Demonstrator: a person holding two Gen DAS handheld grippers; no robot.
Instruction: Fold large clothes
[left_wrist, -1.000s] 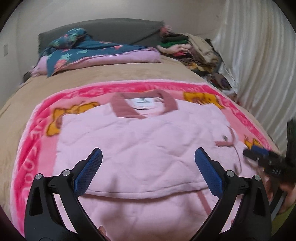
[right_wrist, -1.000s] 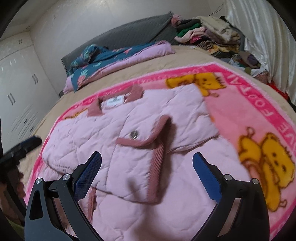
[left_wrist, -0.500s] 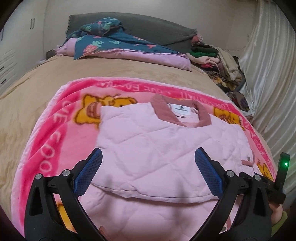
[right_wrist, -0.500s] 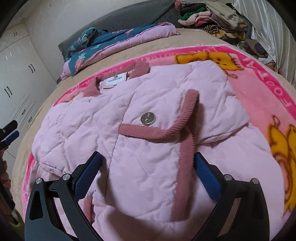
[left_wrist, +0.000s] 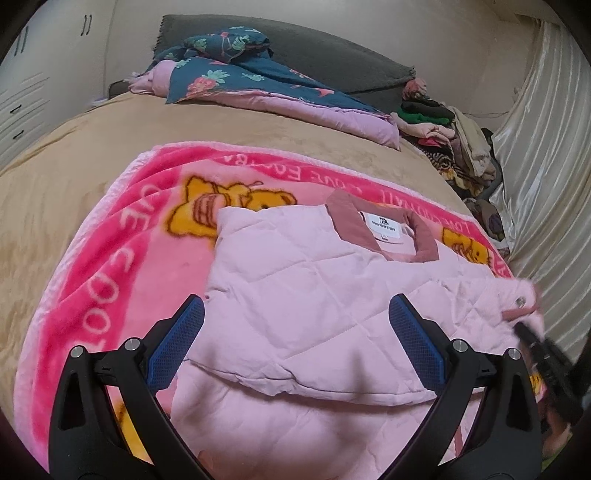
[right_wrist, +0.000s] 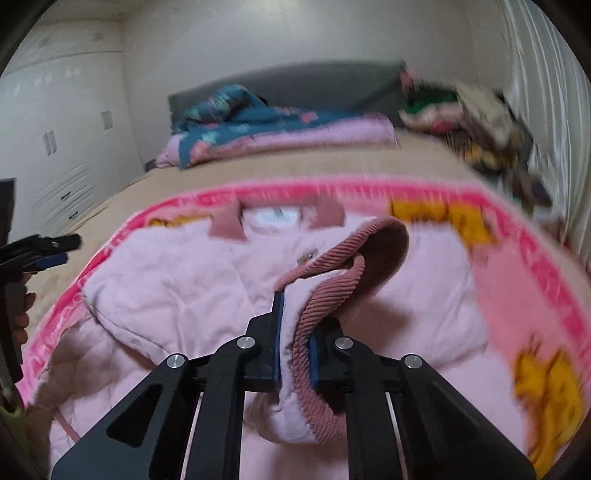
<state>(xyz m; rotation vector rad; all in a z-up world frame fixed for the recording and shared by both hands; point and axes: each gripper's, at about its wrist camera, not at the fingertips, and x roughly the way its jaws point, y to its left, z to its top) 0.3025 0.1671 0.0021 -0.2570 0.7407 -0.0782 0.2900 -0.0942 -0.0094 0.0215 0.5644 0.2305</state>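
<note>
**Right tongs pinch the cuff, left tongs wait spread**

The right gripper (right_wrist: 294, 354) is pressed together on the ribbed sleeve cuff (right_wrist: 325, 295) of the pink quilted jacket (left_wrist: 314, 306), which lies collar-up across the pink cartoon blanket (left_wrist: 92, 295) in mid-frame. The left gripper (left_wrist: 295, 343) stands spread and empty above the jacket's lower body. The sleeve runs from the cuff toward the frame's upper right; the jacket body lies left of it, so the fold likely carries leftward.
</note>
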